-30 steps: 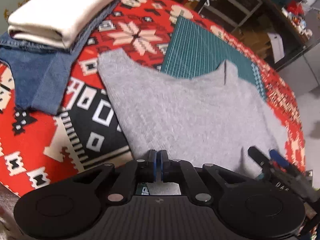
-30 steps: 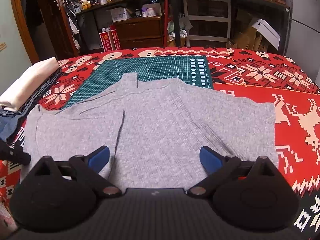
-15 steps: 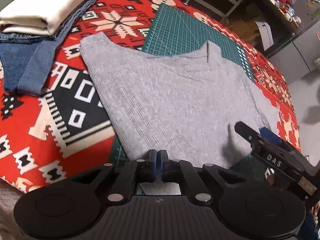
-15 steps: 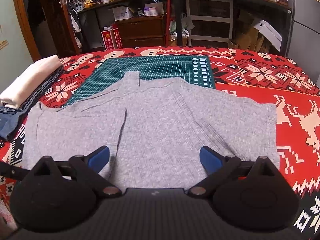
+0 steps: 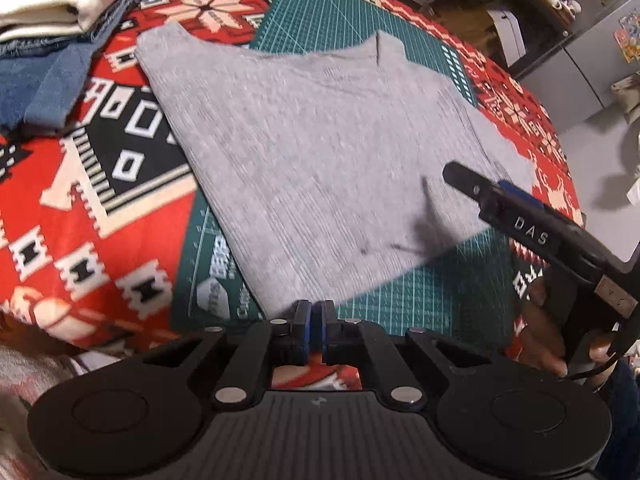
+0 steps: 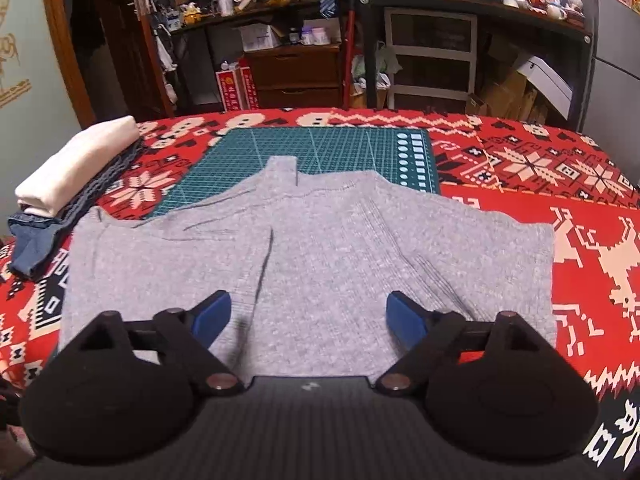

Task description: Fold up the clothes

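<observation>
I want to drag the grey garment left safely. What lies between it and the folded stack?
Only bare patterned blanket separates the grey garment from the folded stack; nothing loose lies there. Both wrist views show it.

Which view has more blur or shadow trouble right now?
Left wrist view: motion smear across the grey shirt, and the right claw throws a dark shadow on the cloth; heavy fisheye bend at the edges. Right wrist view: shirt sharp, lighting even, only a faint shadow by one finger.
</observation>
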The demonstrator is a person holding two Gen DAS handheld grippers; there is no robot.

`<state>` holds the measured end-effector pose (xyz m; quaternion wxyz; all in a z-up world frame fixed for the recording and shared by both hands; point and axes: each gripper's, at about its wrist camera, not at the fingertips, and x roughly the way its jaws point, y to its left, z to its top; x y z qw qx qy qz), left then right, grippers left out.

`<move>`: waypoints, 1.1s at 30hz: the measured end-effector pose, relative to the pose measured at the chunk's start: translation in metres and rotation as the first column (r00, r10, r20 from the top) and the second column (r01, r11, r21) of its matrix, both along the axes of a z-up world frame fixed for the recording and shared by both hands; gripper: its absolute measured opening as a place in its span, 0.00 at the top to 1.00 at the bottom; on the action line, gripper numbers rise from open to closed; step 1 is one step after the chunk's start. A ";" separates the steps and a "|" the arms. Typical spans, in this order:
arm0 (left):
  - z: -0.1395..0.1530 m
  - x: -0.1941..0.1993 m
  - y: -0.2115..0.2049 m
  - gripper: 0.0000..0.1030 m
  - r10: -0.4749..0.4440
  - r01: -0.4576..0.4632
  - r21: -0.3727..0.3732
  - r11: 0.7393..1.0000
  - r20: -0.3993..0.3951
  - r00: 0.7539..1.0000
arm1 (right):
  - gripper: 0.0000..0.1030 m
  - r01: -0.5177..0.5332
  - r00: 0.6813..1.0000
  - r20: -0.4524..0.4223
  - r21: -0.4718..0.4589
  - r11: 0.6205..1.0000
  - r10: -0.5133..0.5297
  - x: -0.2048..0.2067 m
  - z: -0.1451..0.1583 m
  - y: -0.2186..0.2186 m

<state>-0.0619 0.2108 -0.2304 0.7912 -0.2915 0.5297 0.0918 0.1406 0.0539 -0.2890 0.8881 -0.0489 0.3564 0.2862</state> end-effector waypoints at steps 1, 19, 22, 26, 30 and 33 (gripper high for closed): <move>0.000 -0.001 -0.001 0.97 0.001 -0.001 -0.001 1.000 0.001 1.000 | 0.26 -0.005 1.000 0.006 -0.001 1.000 0.005 -0.003 0.002 0.000; 0.030 -0.012 0.089 0.97 0.173 -0.170 -0.033 0.985 0.211 0.962 | 0.83 -0.148 0.988 -0.039 0.054 0.988 0.150 -0.059 0.026 0.059; 0.024 -0.006 0.117 0.97 0.179 -0.185 0.003 0.983 0.227 0.957 | 0.86 -0.166 0.985 -0.034 0.059 0.984 0.169 -0.059 0.030 0.085; 0.008 0.002 0.156 0.98 0.205 -0.199 -0.051 0.979 0.237 0.950 | 0.92 -0.191 0.979 -0.056 0.074 0.979 0.195 -0.052 0.034 0.124; -0.005 0.006 0.174 0.98 0.222 -0.196 -0.123 0.973 0.265 0.938 | 0.99 -0.240 0.968 -0.061 0.042 0.970 0.243 -0.048 0.033 0.163; -0.010 0.009 0.179 0.98 0.217 -0.178 -0.157 0.971 0.280 0.935 | 0.99 -0.280 0.957 -0.076 0.024 0.960 0.281 -0.043 0.028 0.187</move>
